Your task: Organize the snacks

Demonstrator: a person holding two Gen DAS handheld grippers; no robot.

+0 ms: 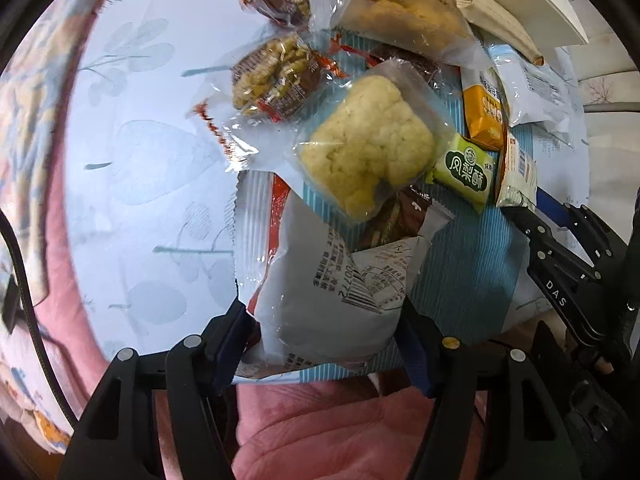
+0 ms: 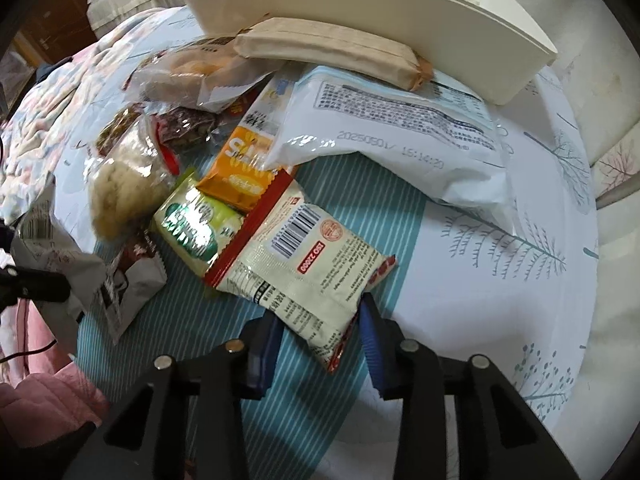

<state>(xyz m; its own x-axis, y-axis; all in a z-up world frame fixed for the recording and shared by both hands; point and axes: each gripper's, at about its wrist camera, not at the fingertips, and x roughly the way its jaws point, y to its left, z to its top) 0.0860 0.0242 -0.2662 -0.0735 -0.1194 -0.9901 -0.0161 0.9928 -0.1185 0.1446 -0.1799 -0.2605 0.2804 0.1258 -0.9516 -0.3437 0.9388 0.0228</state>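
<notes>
A pile of wrapped snacks lies on a light patterned cloth. In the left wrist view my left gripper (image 1: 324,332) has its fingers on both sides of a white and red barcode packet (image 1: 320,292). Beyond it lie a pale puffed cake in clear wrap (image 1: 368,148), a green pastry packet (image 1: 464,168) and an orange packet (image 1: 484,118). In the right wrist view my right gripper (image 2: 320,332) grips the near end of a cream packet with red edges (image 2: 296,256). The white storage bin (image 2: 360,8) stands at the back.
A large white bag (image 2: 400,128) and a tan wrapped bar (image 2: 332,50) lie in front of the bin. Two clear-wrapped noodle snacks (image 1: 276,72) lie at the far left of the pile. A pink blanket (image 1: 320,428) lies at the near edge. The right gripper's body (image 1: 568,264) shows in the left view.
</notes>
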